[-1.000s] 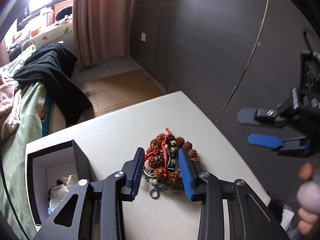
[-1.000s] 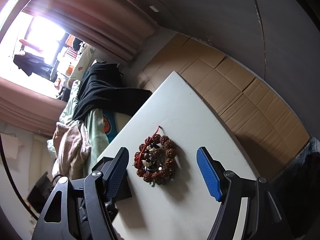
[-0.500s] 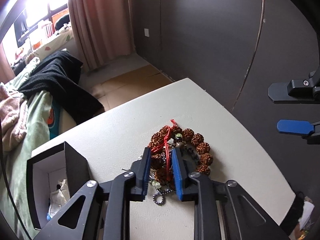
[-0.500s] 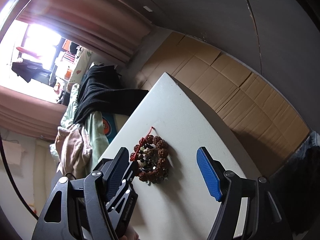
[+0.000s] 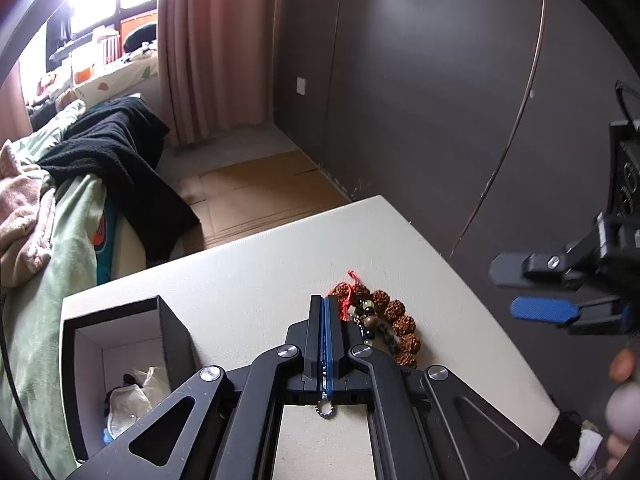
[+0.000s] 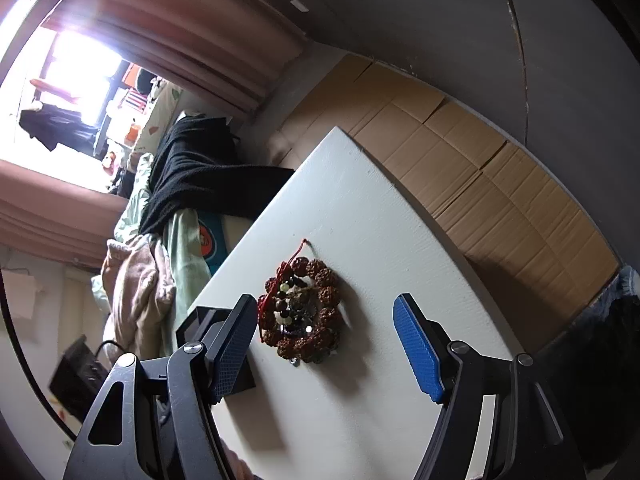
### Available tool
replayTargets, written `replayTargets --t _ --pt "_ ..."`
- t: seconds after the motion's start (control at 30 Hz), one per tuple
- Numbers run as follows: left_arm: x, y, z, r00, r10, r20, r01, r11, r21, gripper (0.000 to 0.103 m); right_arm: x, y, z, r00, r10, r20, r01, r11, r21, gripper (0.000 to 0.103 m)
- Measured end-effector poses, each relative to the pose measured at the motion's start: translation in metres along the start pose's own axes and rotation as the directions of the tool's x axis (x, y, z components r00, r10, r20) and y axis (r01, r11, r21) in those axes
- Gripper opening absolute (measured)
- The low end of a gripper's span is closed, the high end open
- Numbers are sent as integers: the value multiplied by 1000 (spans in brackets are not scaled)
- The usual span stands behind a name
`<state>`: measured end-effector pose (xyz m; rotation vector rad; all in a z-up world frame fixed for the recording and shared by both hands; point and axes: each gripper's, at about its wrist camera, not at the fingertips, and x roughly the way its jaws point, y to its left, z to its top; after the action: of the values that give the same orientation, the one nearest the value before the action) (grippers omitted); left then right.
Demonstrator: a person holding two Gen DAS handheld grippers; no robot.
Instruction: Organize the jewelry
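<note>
My left gripper (image 5: 323, 312) clenches a thin chain (image 5: 326, 407); tangled bracelets (image 5: 394, 326) could drag along; right gripper (image 6: 326, 344) gapes empty

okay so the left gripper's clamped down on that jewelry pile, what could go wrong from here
The left gripper has just closed fully, with only a thin ball chain showing between its pads. It may slip out on lifting. The chain lies tangled with the brown bead bracelet, so the whole pile could drag along and miss the black box.
</note>
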<state>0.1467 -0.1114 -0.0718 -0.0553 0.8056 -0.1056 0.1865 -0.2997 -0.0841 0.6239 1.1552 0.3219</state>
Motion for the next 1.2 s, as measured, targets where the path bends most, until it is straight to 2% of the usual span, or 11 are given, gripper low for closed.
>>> replayTargets --t 0.17,0.2,0.27,0.33,0.4,0.5,0.57,0.63,0.8,1.07,1.2 --pt "-1 -2 3 1000 -7 -17 7 1000 11 0 0 2 1 1000 -11 13 11 1000 3 71" --pt "-1 -3 4 1000 -8 -20 9 1000 11 5 0 1 1 1000 -14 19 13 1000 6 71" --pt "0 -1 4 999 -29 -23 29 1000 0 20 -1 -1 1 999 -17 27 17 1000 17 71" --pt "1 2 4 999 -29 -32 29 1000 -11 71 -1 -4 1 999 -17 28 16 1000 23 71" --pt "-4 0 2 1000 -23 8 23 1000 -2 80 -2 -5 2 1000 -14 27 13 1000 24 71" --pt "-1 -10 1 999 31 10 -32 998 57 80 -2 -6 3 1000 -7 26 6 1000 23 71" --pt "5 -13 -1 998 55 2 -55 994 90 74 -4 -7 3 1000 -4 26 3 1000 23 71" --pt "13 -17 -5 998 60 -22 -57 991 123 48 -5 -9 4 1000 -5 25 4 1000 23 71" --pt "27 -22 -8 995 80 -57 -69 985 161 29 -10 -16 6 1000 2 29 -4 999 42 71" --pt "37 -27 -8 994 87 -65 -72 978 197 29 -11 -19 7 1000 4 20 -5 999 46 71" --pt "44 -33 -10 992 117 -57 -100 967 233 28 -11 -19 7 1000 2 19 -3 999 46 71"
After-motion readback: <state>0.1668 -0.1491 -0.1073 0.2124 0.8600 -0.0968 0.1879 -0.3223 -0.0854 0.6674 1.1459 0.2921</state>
